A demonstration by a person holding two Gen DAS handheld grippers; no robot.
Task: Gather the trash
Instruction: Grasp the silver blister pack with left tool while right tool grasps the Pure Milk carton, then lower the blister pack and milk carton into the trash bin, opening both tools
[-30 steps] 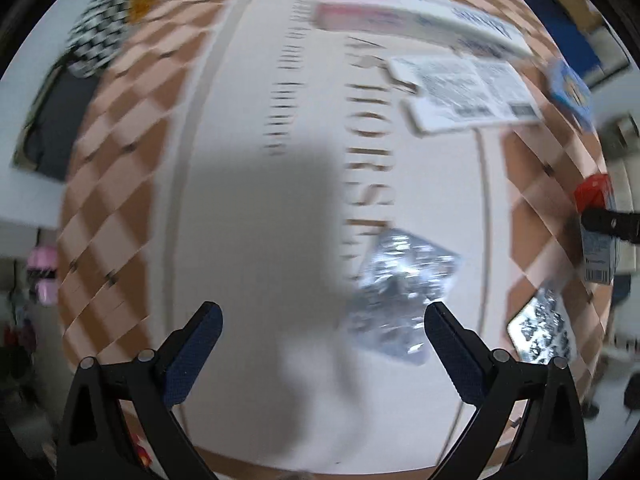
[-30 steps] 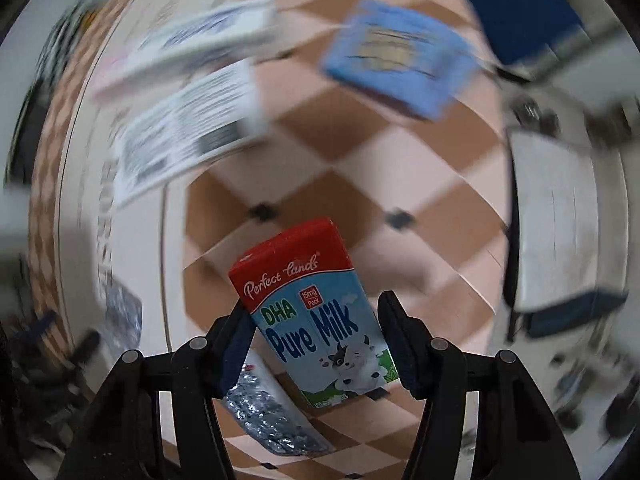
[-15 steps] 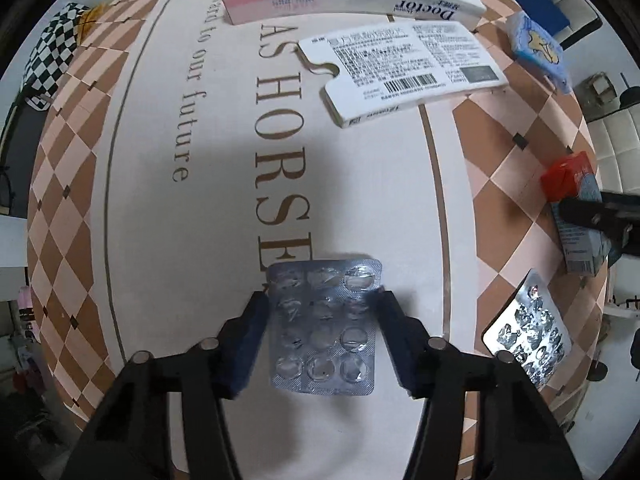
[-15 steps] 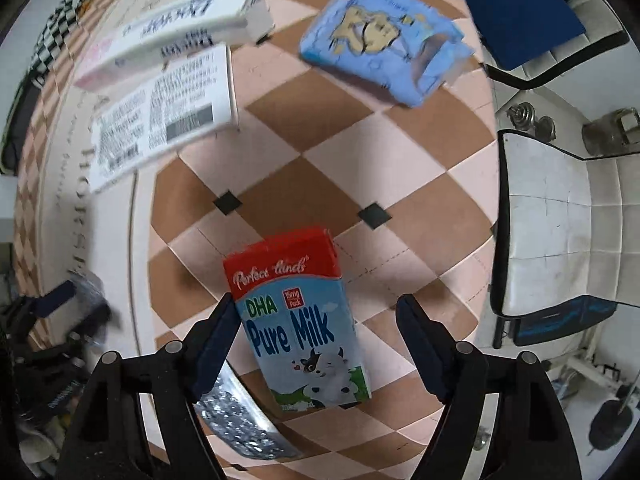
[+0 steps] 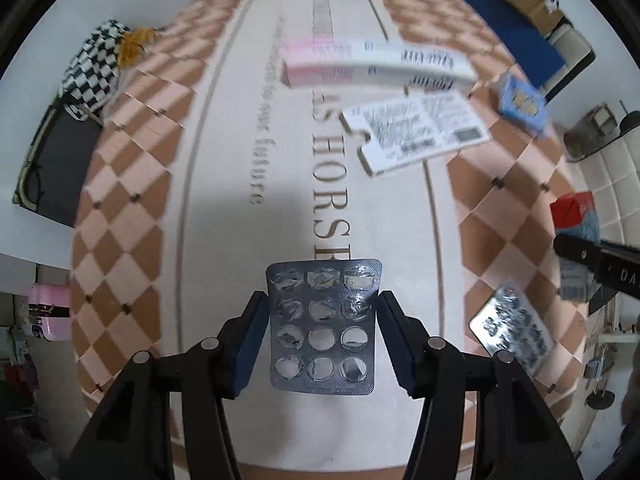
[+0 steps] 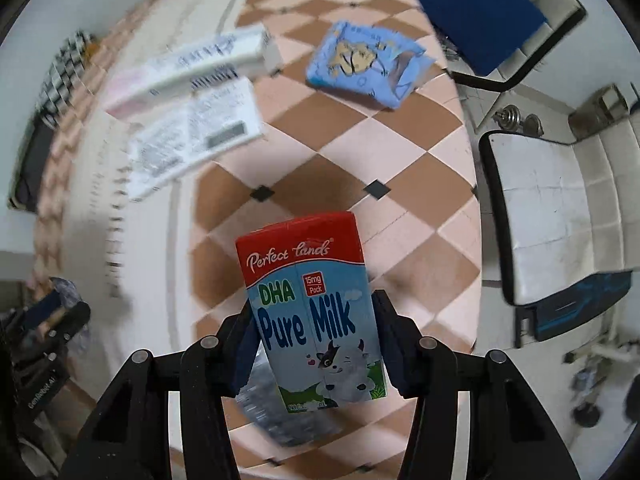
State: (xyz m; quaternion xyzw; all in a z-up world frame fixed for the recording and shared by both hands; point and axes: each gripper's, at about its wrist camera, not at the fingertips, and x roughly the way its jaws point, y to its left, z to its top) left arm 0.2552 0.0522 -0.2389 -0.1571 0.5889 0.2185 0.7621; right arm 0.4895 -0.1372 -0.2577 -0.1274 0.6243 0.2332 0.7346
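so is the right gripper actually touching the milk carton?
Touching. The right wrist view shows both pads of the right gripper pressed against the sides of the milk carton, with no gap on either side.

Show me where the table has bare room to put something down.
Widest free patch: the cream centre strip between the held blister pack and the pink-and-white box. Another: checkered cloth between milk carton and blue packet. Crowded: the far end around the flat white carton.

Rug [image 5: 224, 216], checkered border, lettered centre. Checkered bag [image 5: 94, 66] at far left edge. Blue mat [image 6: 476, 12] beyond the rug. White padded bench [image 6: 556, 216], near right. Pink case [image 5: 50, 312], left.
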